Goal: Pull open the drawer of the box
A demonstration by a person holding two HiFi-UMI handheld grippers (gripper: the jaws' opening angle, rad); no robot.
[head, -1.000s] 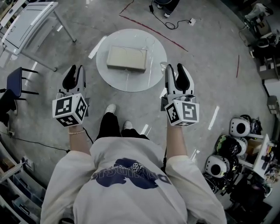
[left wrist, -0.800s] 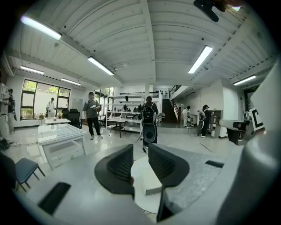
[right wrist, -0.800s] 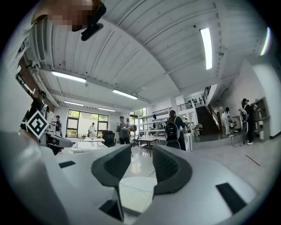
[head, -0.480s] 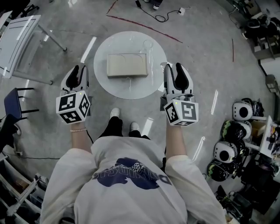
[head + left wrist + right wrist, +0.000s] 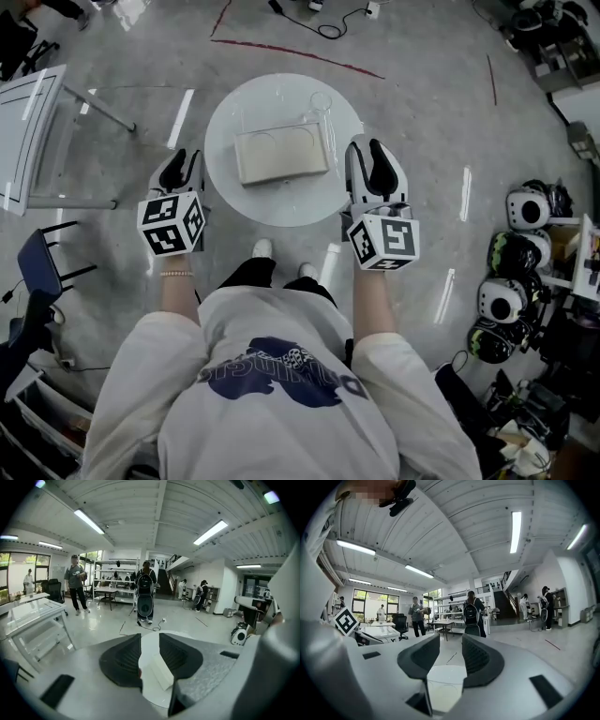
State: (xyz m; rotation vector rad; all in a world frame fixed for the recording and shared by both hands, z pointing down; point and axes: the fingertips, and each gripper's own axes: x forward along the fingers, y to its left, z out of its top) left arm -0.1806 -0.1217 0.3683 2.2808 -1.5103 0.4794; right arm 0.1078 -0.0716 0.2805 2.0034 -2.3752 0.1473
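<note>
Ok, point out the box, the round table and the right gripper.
box (image 5: 281, 156), head view, middle of its top.
round table (image 5: 272, 204), head view, bare surface near its front rim.
right gripper (image 5: 366, 144), head view, midway between its fingertips.

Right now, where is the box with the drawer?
In the head view, the box sits near the centre of the round white table, straight ahead of the person, with a clear cup just beyond its far right corner.

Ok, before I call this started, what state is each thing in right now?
Box: on the round table, looks shut.
Left gripper: open, jaws have just been opening, nothing between them.
Right gripper: open, empty.
</note>
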